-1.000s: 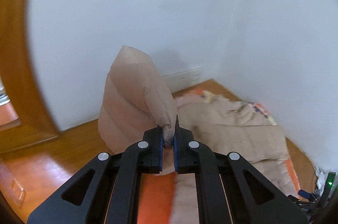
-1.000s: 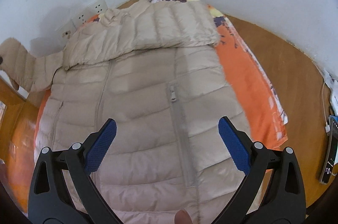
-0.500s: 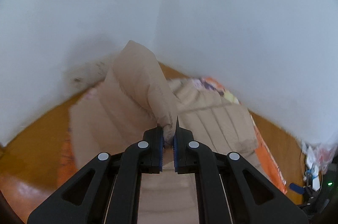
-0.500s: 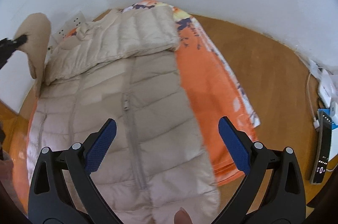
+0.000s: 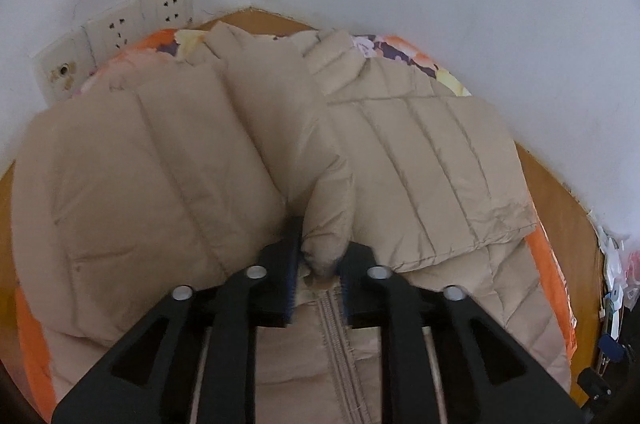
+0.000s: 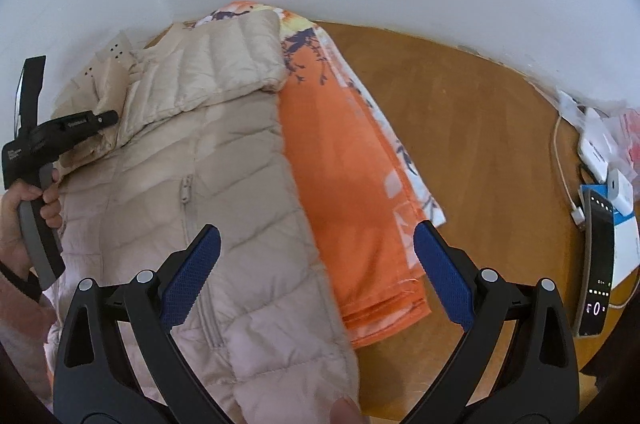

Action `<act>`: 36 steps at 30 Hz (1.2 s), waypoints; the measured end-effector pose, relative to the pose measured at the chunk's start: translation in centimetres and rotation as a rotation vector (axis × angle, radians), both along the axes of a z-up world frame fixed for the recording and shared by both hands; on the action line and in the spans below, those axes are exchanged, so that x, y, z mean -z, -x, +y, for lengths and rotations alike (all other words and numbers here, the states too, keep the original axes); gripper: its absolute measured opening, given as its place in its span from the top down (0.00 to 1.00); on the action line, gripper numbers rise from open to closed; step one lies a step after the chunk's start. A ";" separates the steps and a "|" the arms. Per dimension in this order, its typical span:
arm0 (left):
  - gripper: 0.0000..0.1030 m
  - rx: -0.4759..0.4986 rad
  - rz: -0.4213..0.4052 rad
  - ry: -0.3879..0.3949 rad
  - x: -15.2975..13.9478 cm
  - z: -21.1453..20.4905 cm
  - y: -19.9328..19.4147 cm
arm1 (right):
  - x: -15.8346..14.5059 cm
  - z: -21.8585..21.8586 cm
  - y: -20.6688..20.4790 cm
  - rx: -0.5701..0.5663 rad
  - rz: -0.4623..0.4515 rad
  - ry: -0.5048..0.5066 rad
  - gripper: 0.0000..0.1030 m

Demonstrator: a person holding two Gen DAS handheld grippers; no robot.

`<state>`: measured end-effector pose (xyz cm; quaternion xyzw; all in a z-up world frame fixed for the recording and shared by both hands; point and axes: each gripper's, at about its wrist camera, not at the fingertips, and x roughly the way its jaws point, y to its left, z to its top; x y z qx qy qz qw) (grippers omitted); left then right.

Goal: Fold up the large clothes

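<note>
- White walls meet in a corner over a wood floor (image 6: 452, 112); an orange blanket (image 6: 348, 176) is spread there with a beige puffer jacket (image 6: 224, 184) lying on it, front up, zipper (image 5: 340, 328) running down the middle.
- Jacket: quilted, puffy, looks light and very soft; shell looks slick, so thin pinches may slip. Judged springy — folds will likely puff back unless pressed flat.
- Right sleeve (image 5: 432, 164) lies folded across the chest.
- Left sleeve (image 5: 256, 128) is draped over the chest too, its cuff (image 5: 324, 252) pinched between the pads of the left gripper (image 5: 320, 276), just above the zipper.
- Best holds, I'd say: cuffs, hem corners, shoulder seams — stitched edges give grip, mid-panel fill just squashes.
- Right gripper (image 6: 316, 264) hovers over the jacket's edge and the blanket, fingers spread wide, holding nothing.
- Left hand (image 6: 28, 208) shows at the edge of the right view, gripping its tool.
- Wall sockets (image 5: 120, 32) behind the collar; phone (image 6: 596, 264), cable and charger clutter on the floor off to the right, well apart from the jacket.
</note>
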<state>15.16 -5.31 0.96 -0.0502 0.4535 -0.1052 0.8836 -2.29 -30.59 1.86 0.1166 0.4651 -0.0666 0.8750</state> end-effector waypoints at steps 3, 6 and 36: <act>0.45 0.020 -0.003 0.005 -0.1 -1.0 0.2 | 0.0 -0.3 0.2 0.008 -0.001 -0.004 0.07; 0.40 0.038 -0.009 -0.025 -0.7 -1.9 0.9 | 0.0 -0.2 0.0 -0.002 -0.001 -0.010 0.07; 0.31 -0.362 0.076 -0.077 -1.8 15.7 11.0 | -4.0 18.8 -10.7 -0.478 -0.087 0.004 0.06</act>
